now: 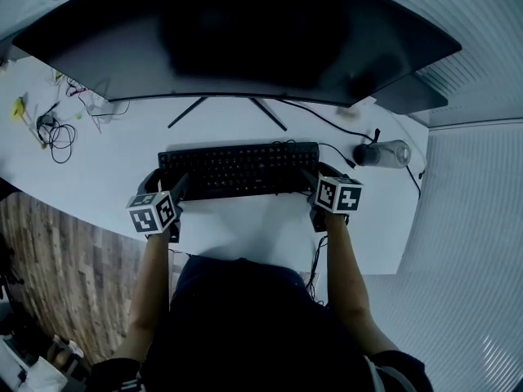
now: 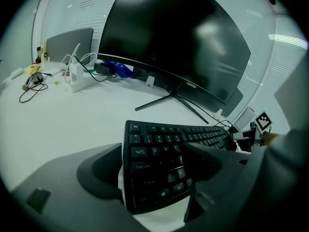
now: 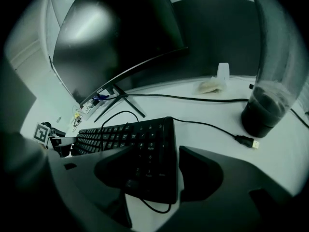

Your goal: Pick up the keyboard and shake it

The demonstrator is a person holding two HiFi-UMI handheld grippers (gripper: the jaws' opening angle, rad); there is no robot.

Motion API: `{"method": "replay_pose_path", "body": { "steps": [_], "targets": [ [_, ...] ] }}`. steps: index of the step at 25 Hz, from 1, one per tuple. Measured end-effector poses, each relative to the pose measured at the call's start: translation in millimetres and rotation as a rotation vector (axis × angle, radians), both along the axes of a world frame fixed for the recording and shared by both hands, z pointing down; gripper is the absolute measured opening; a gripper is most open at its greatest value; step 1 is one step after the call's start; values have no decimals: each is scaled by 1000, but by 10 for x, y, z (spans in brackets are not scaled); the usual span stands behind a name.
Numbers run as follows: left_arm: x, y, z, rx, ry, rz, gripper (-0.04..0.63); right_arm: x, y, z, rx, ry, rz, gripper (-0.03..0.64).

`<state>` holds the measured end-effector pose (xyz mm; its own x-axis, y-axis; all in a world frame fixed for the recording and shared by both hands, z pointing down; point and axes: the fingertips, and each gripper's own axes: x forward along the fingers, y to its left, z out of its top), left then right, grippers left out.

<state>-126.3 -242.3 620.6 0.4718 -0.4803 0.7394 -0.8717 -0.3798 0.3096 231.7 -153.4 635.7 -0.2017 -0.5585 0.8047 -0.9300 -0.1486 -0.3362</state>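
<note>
Head view: left claw (image 1: 167, 186) pinches flat black keyboard (image 1: 237, 168).

I'm at a white counter (image 1: 98, 166) in cool, dim light, with a wide curved monitor (image 1: 245, 39) standing at its back. Wood-plank floor (image 1: 57, 268) shows to my left, and a ribbed white wall (image 1: 474, 243) runs along my right.

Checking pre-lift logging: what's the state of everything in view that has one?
monitor: screen dark.
keyboard: seems to lie on the desk, one end in each gripper.
left gripper: shut on the keyboard's left end.
right gripper: shut on the keyboard's right end.
tumbler: upright, dark at the bottom.
USB plug: loose on the desk, plugged into nothing.
</note>
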Motion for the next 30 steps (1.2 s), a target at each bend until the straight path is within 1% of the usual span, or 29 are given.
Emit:
{"method": "replay_pose_path", "body": {
  "steps": [3,5,6,7,8,9,12,13,17,21,23,26,28,30],
  "targets": [
    [-48,58,-158,48,-34,-11,368,103,83,-282,79,96,81,281],
    [-28,135,-360,117,-75,16,367,96,157,-540,158,120,97,279],
    [7,180,-497,161,-81,30,366,59,196,-673,197,124,96,275],
    [61,223,-652,207,-74,40,346,12,225,-809,238,133,97,219],
    [130,257,-816,252,-56,44,279,-40,231,-951,281,144,97,117],
    [209,278,-986,297,-35,46,212,-100,208,-1099,327,152,94,70],
    [445,299,-1511,430,21,55,64,-324,56,-1590,476,161,45,41],
    [506,312,-1692,473,36,59,44,-397,14,-1770,526,171,21,38],
    [680,398,-2402,638,83,63,25,-577,-49,-2546,730,253,-48,34],
    [787,516,-3099,783,123,49,23,-653,14,-3371,926,343,-58,31],
    [806,570,-3451,856,134,35,23,-682,80,-3743,1009,388,-54,31],
    [818,677,-3838,937,143,25,23,-723,201,-4075,1079,436,-51,29],
    [834,753,-3945,957,150,24,23,-744,271,-4134,1089,433,-52,28],
    [865,815,-3968,957,160,27,23,-759,323,-4133,1086,412,-52,28]
  ]
}}
